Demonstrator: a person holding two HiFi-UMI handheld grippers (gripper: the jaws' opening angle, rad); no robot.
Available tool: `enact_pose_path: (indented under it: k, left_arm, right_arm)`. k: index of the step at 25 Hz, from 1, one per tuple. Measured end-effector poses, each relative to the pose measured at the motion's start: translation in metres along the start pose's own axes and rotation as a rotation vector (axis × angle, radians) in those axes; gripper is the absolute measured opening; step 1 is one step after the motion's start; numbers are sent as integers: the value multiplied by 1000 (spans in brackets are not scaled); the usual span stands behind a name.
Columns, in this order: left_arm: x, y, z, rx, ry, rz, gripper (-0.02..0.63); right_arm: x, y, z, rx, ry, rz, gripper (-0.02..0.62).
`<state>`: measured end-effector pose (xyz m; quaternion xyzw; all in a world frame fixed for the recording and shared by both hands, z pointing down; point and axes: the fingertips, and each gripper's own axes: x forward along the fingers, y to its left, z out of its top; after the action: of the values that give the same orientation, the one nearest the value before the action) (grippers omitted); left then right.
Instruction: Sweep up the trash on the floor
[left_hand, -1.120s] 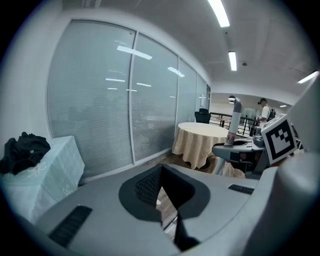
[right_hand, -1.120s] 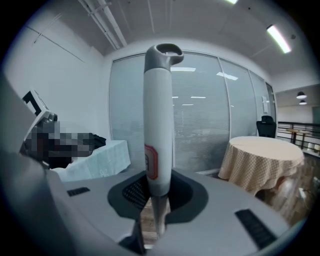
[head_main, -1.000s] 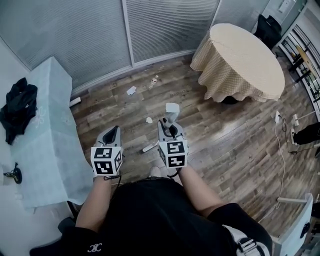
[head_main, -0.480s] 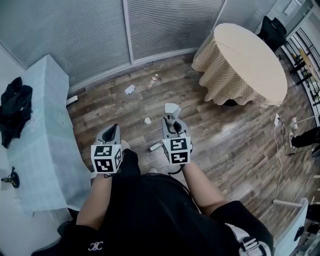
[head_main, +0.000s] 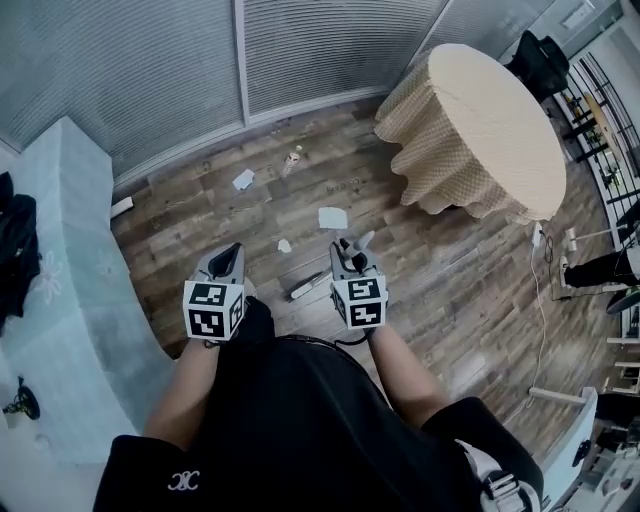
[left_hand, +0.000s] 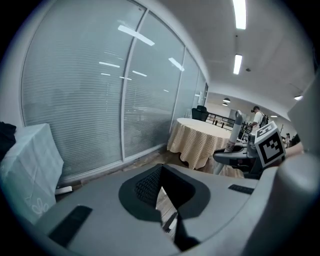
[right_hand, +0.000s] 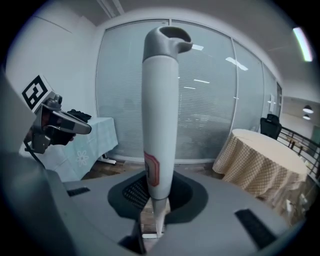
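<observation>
My right gripper (head_main: 352, 250) (right_hand: 152, 220) is shut on a white broom handle (right_hand: 160, 125) with a grey cap, which stands upright between its jaws. The left gripper (head_main: 228, 254) (left_hand: 167, 210) hangs beside it at the same height, its jaws together with nothing between them. Trash lies on the wooden floor ahead: a white paper sheet (head_main: 333, 217), a second paper (head_main: 243, 180), a small scrap (head_main: 285, 245) and a small cup-like piece (head_main: 291, 159) near the wall. A white elongated piece (head_main: 305, 290) lies on the floor between the grippers.
A round table with a beige cloth (head_main: 480, 120) stands ahead to the right. At the left stands a table with a pale blue cover (head_main: 60, 270), with a black garment (head_main: 15, 240) on it. A glass wall with blinds (head_main: 300, 50) closes the far side. Cables (head_main: 545, 300) run along the floor at right.
The head view has shifted, so the trash and tables sit further left in it. The large paper now shows apart from the handle's top. Both grippers keep their pose and grip.
</observation>
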<state>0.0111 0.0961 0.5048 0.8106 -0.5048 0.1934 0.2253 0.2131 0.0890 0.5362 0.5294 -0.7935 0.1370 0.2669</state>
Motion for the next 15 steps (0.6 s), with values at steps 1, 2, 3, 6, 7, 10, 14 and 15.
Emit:
enact_pose_path:
  k: [1, 2, 3, 6, 7, 10, 14, 15]
  left_arm:
    - [7, 9, 3, -1, 8, -3, -4]
    - [13, 18, 5, -2, 17, -5, -5]
    - [20, 27, 8, 0, 24, -9, -3]
    - [35, 50, 14, 20, 39, -15, -4]
    - [39, 58, 14, 21, 46, -17, -3]
    - [49, 83, 12, -5, 75, -24, -4]
    - [59, 114, 15, -33, 83, -29, -4]
    - [63, 124, 16, -42, 84, -27, -3]
  right_arm:
    - [9, 0, 3, -4, 11, 0, 66]
    - [20, 0, 5, -5, 22, -2, 66]
    - [31, 0, 7, -5, 32, -4, 66]
    - [68, 7, 14, -11, 59, 8, 66]
    - [81, 11, 15, -19, 67, 16, 66]
    - [119, 27, 19, -41, 102, 37, 66]
    - [162, 48, 36, -87, 111, 70, 66]
    - [173, 56, 43, -101, 109, 82, 66]
